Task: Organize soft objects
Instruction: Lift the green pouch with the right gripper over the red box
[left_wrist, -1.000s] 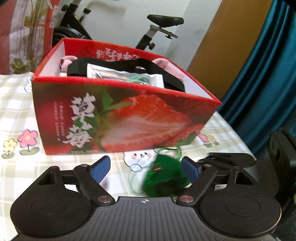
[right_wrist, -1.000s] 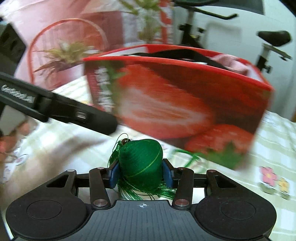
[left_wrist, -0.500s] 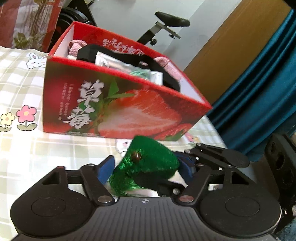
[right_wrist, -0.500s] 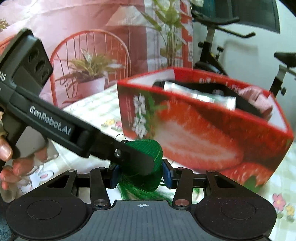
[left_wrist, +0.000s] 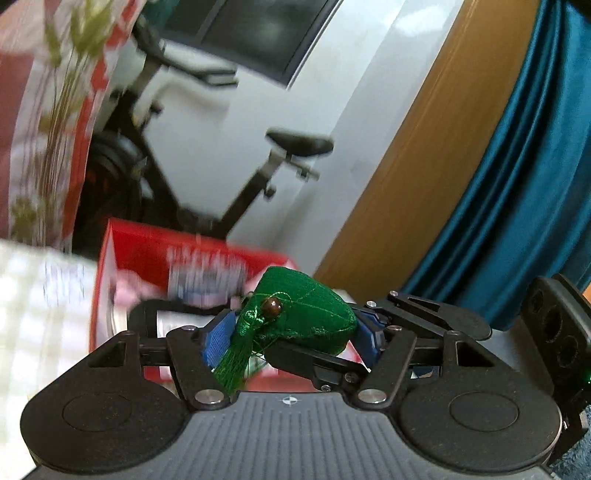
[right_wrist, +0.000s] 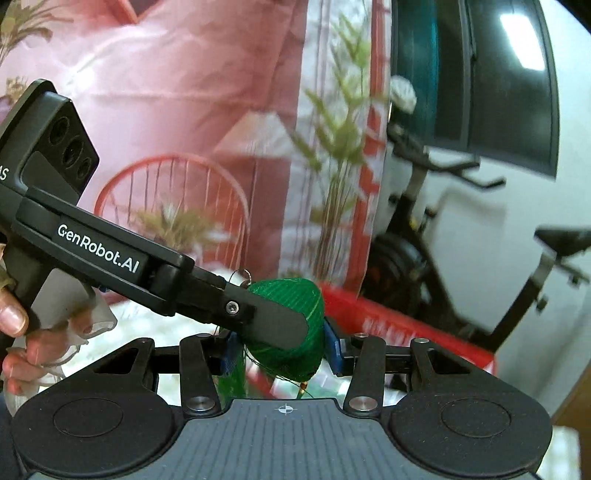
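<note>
A green fabric sachet (left_wrist: 306, 310) with a brown bead and a green tassel hangs in the air, held by both grippers. My left gripper (left_wrist: 291, 339) has its blue pads pressed on the sachet's two sides. My right gripper (right_wrist: 280, 350) is shut on the same sachet (right_wrist: 291, 295). In the right wrist view one left finger (right_wrist: 273, 325) lies across the sachet's front. In the left wrist view a right finger (left_wrist: 314, 362) reaches in under it from the right. The red strawberry box (left_wrist: 147, 243) sits just beyond and below, holding pink and silver items.
A hand (right_wrist: 14, 321) grips the left gripper's handle. The checked tablecloth (left_wrist: 37, 295) lies left of the box (right_wrist: 388, 314). Behind stand an exercise bike (left_wrist: 258, 177), a teal curtain (left_wrist: 517, 184), a wooden door (left_wrist: 406, 166) and a pink printed hanging (right_wrist: 147, 110).
Both grippers have risen with the sachet from the tabletop to above the box's rim. The left jaws, wide apart a second ago, have closed onto the sachet.
</note>
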